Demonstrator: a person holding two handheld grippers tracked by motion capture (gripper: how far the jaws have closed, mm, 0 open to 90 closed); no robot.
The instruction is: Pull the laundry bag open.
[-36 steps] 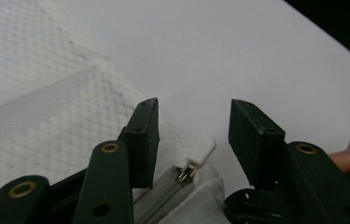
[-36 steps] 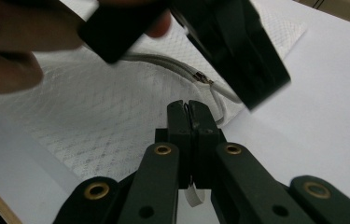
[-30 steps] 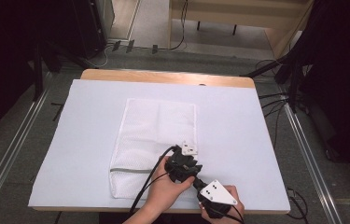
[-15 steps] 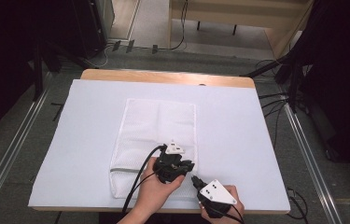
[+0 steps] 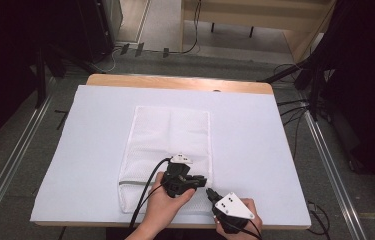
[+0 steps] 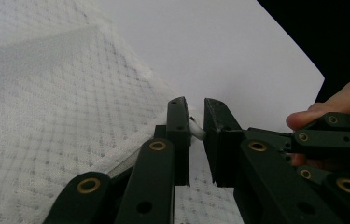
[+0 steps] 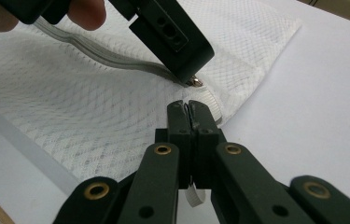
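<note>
1. A white mesh laundry bag (image 5: 167, 150) is laid flat on the bench (image 5: 275, 165), spreading ahead of both hand-held grippers.
2. The left hand-held gripper (image 6: 197, 122) is held slightly apart; the small zipper pull (image 6: 196, 128) is seen between its jaws, at the bag's near corner.
3. The right hand-held gripper (image 7: 190, 108) is pressed closed on the bag's white edge tab (image 7: 210, 106), just beneath the left one.

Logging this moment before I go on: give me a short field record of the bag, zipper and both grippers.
bag: white mesh laundry bag, flat on the white table cover
zipper: grey, along the near end
left gripper: jaws slightly apart around the zipper pull
right gripper: shut on the bag's white edge tab
right gripper position: near right corner of bag
</note>
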